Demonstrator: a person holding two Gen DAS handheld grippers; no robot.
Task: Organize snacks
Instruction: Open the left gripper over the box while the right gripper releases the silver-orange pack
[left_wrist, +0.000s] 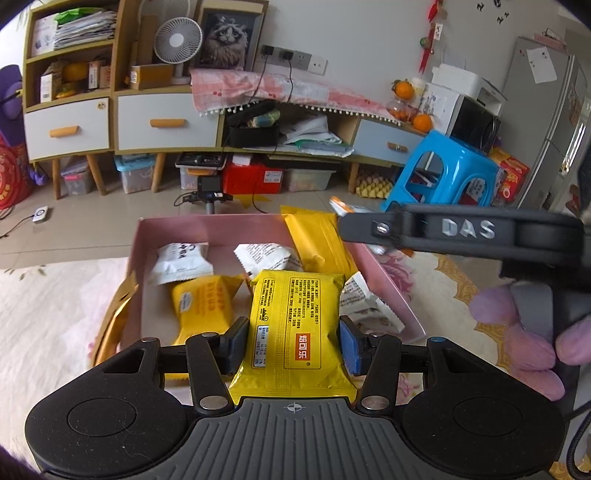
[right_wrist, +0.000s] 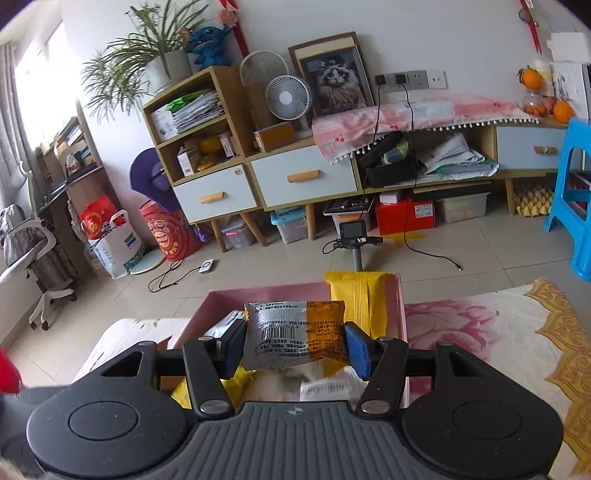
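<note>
On the flowered cloth (right_wrist: 517, 332) sits a pink box (left_wrist: 207, 225), the largest thing in play and evidently the collecting place for the snacks: several packets already lie inside it.

Box contents, left wrist view: a long yellow packet (left_wrist: 314, 236) propped against the far wall, two white packets (left_wrist: 181, 262) at the back, a smaller yellow packet (left_wrist: 203, 302) lying flat near the left side. Another white packet (left_wrist: 369, 306) is wedged along the right wall (partly hidden).

Left gripper (left_wrist: 293, 341): pads pressed on the two long edges of a yellow packet (left_wrist: 295, 317), held flat above the near part of the box. Gripping across the width keeps the soft wrapper from folding. Judgement: about to be lowered in.

Right gripper (right_wrist: 295, 341): pinching a silver-and-orange packet (right_wrist: 293, 334) at its two short ends, barcode side towards the camera, hanging over the box interior. The same gripper appears in the left view as a black arm (left_wrist: 461, 230) crossing over the right wall.

Both packets are off the box floor; neither is released. Task looks well along, since most snacks in view are already boxed.
</note>
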